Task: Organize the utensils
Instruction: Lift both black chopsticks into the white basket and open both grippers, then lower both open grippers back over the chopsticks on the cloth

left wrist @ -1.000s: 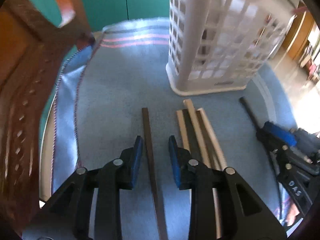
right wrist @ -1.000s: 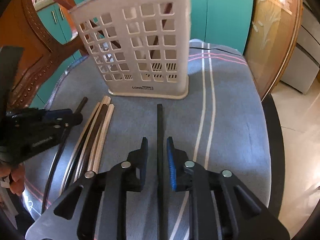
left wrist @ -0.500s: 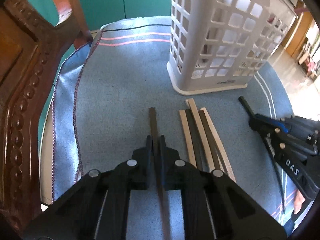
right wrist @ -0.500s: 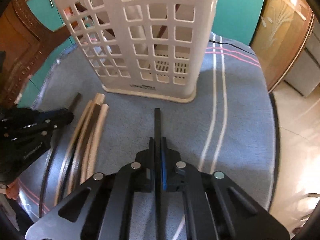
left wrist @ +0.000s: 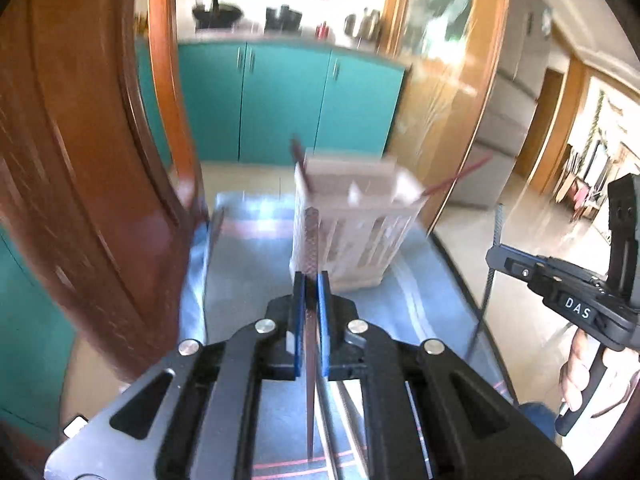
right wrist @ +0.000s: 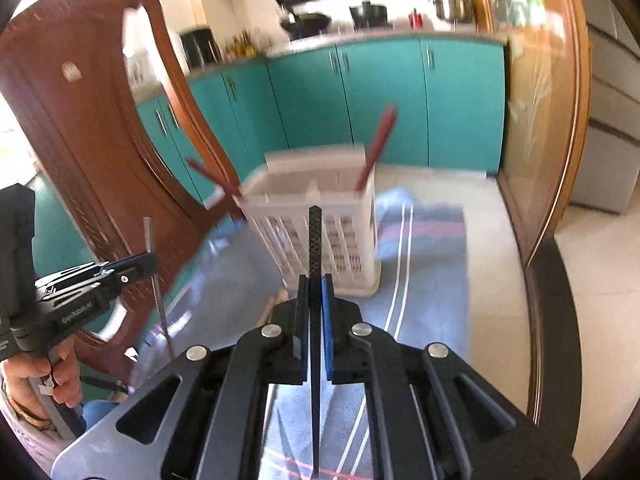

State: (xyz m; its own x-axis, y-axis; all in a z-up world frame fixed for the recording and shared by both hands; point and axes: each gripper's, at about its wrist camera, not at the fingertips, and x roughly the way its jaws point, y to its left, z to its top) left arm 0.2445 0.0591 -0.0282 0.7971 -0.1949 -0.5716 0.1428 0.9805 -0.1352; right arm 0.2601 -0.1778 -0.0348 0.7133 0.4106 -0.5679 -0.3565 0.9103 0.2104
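My left gripper [left wrist: 311, 280] is shut on a dark brown chopstick [left wrist: 311, 236], held in the air and pointing at the white lattice basket [left wrist: 360, 236]. My right gripper [right wrist: 315, 280] is shut on a black textured chopstick [right wrist: 315, 240], also lifted, with the basket [right wrist: 348, 240] beyond its tip. Each gripper shows in the other's view: the right one [left wrist: 496, 258] at the right edge, the left one [right wrist: 151, 261] at the left. Two red utensils [right wrist: 376, 148] lean out of the basket. Pale wooden chopsticks [right wrist: 273, 305] lie on the cloth below.
The blue striped cloth [right wrist: 424, 280] covers the round table. A carved wooden chair [right wrist: 80, 120] stands close on the left. Teal cabinets [left wrist: 280, 100] and a wood-framed glass door [right wrist: 540, 120] lie beyond. A person's hand [right wrist: 60, 376] holds the left gripper's handle.
Both grippers closed on a chopstick lying on the cloth, then rose with them. The basket now appears lower and farther away, and the kitchen behind has come into view.
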